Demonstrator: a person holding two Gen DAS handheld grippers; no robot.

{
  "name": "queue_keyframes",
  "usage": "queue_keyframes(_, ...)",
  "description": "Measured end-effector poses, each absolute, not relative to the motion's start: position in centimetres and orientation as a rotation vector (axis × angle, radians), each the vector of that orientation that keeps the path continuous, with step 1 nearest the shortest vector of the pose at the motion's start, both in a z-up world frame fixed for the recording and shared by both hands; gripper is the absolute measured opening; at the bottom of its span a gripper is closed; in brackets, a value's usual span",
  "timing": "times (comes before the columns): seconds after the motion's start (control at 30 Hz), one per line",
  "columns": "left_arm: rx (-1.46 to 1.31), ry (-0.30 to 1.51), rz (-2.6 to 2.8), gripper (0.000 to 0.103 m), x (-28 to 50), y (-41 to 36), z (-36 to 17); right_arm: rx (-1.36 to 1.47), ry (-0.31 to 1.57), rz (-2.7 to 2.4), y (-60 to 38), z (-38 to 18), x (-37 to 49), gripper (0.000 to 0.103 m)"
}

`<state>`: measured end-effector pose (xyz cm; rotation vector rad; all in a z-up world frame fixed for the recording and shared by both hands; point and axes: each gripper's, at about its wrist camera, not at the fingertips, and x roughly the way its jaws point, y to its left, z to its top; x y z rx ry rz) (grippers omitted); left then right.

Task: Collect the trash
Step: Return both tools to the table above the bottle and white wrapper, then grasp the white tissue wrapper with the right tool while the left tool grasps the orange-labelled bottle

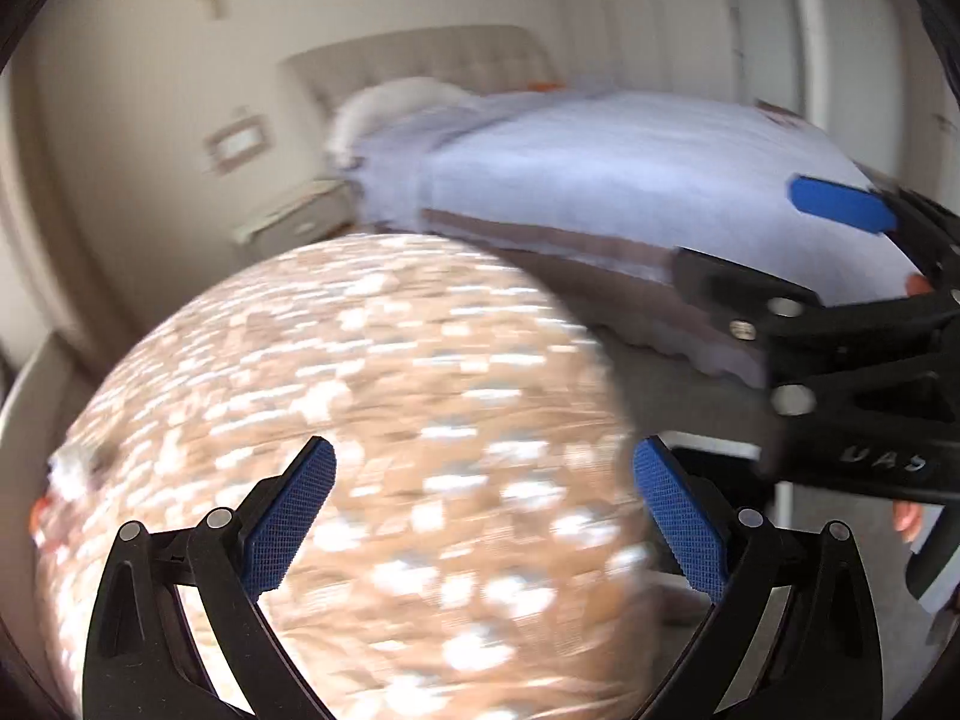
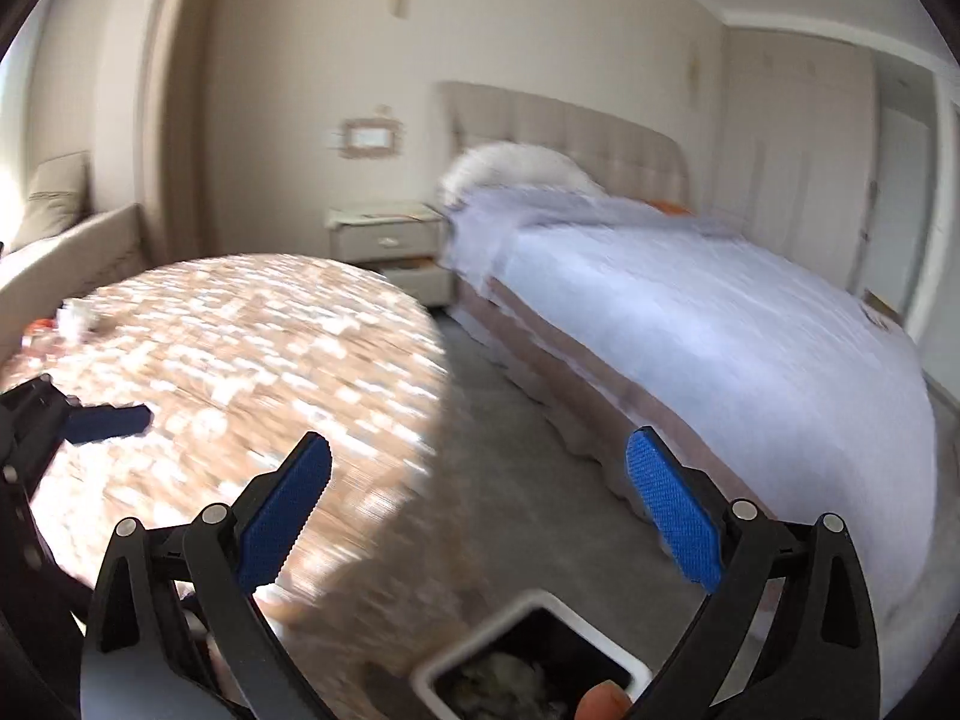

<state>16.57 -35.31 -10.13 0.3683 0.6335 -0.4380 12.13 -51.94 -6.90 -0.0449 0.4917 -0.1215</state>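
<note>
Progress: judging from the right wrist view, part of the collecting looked done, since the trash bin at the bottom centre of the frame already held crumpled pale trash; more was left on the counter.
Counter: one round mosaic-topped counter filled the lower left of the left wrist view, blurred by motion.
Trash left: at the left edge of the counter lay a crumpled white scrap and something orange-red beside it; blur made an exact count impossible, but at least two pieces seemed to remain.
Trash bin: one, white-rimmed with a dark inside, standing on the floor between the counter and the bed.
Left gripper: the left gripper had its fingers spread wide over the counter with nothing between them.
Right gripper: the right gripper also had its fingers spread wide and empty, above the bin and the floor.
Person: a fingertip showed at the bottom edge beside the bin.
Count of other things: one bed, one nightstand in the middle of the frame, one sofa at the left.
</note>
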Motion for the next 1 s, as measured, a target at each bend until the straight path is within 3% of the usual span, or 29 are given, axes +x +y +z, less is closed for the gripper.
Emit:
queue_keyframes(0.33, 0.182, 0.604, -0.103, 0.098, 19.6, -13.4, -6.7, -0.143, 0.463, 0.206, -36.7, -4.2, 17.9, 0.098)
queue_keyframes(0.63, 0.083, 0.598, 0.008, 0.098, 22.8, 3.2, -6.9, -0.130, 0.566, 0.406, -23.9, -4.5, 23.9, 0.098)
queue_keyframes(1.0, -0.123, 0.663, 0.087, 0.098, 28.3, 7.9, -10.0, -0.246, 0.613, 0.438, -14.4, -6.4, 32.5, 0.098)
